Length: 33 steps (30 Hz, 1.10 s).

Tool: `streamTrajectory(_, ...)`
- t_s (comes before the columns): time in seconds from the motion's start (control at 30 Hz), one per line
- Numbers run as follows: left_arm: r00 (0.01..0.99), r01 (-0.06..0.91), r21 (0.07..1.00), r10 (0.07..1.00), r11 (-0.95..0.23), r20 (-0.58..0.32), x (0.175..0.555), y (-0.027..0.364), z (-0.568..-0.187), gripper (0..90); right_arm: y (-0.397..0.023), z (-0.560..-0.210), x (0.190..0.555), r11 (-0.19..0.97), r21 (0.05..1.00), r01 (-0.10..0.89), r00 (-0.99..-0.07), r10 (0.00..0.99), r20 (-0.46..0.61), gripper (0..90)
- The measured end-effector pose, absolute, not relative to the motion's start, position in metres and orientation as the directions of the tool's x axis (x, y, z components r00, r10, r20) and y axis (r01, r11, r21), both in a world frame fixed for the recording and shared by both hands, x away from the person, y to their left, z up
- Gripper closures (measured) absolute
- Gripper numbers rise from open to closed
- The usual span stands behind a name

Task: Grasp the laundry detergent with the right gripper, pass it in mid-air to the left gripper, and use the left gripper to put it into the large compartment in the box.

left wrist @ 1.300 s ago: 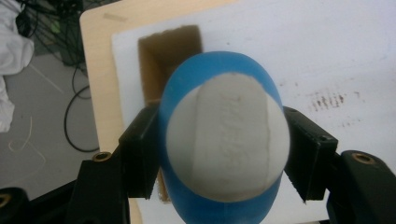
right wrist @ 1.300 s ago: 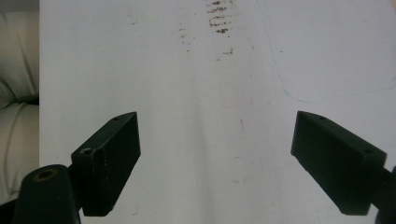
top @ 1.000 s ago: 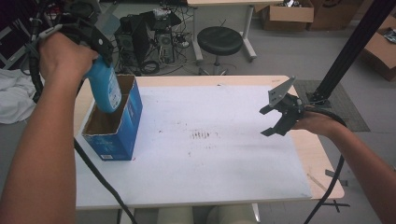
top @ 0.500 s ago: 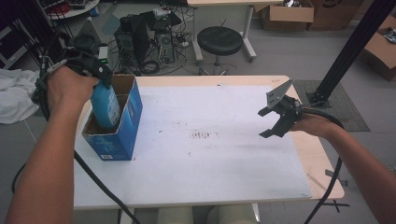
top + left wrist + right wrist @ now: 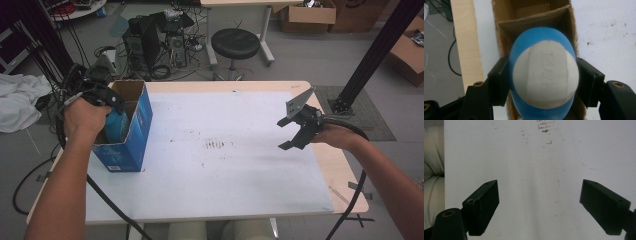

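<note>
**A:** Start close in. What does the left gripper (image 5: 544,75) have?

**B:** In the left gripper view its black jaws are clamped on either side of a rounded blue plastic bottle with a white end face (image 5: 545,77). The raised lettering on that white face is too blurred to read, and the bottle's lower edge is cut off at the bottom of the view.

**A:** And where is the bottle?

**B:** Partly down inside an open blue cardboard box with brown inner walls (image 5: 131,131) at the left end of the table. From the high view only a patch of the bottle (image 5: 116,126) shows; the person's left hand (image 5: 86,116) and the box wall cover the rest. How deep it sits, or whether it touches the bottom, I cannot tell.

**A:** The other side?

**B:** The right gripper (image 5: 295,134) is held above the white table top (image 5: 225,190) near the right edge, well apart from the box. Its jaws stand wide apart with nothing between them; beneath them lies bare, lightly smudged surface.

**A:** Farther back?

**B:** A black round stool (image 5: 235,44) and tangled cables on the floor, too cluttered to sort out.
</note>
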<state>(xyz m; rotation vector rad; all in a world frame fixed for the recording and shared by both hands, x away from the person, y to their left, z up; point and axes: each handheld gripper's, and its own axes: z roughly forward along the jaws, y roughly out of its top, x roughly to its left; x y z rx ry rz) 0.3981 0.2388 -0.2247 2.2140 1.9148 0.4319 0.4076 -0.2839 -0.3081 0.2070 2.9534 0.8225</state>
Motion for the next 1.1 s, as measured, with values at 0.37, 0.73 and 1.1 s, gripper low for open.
streamTrajectory(0.37, 0.143, 0.941, 0.296, 0.986, -0.163, 0.087, 0.401, 0.240, -0.253, 38.1, -0.287, -0.312, 0.408, 0.839, 0.529, 0.126, -0.987, 0.158, -0.015, 15.9)
streamTrajectory(0.73, 0.139, 0.949, 0.277, 0.988, -0.154, 0.071, 0.402, 0.244, -0.273, 38.1, -0.287, -0.316, 0.406, 0.840, 0.526, 0.132, -0.987, 0.161, -0.009, 16.0)
streamTrajectory(1.1, 0.141, 0.953, 0.259, 0.987, -0.156, 0.079, 0.406, 0.241, -0.273, 37.7, -0.290, -0.316, 0.403, 0.836, 0.530, 0.139, -0.986, 0.169, -0.009, 16.0)
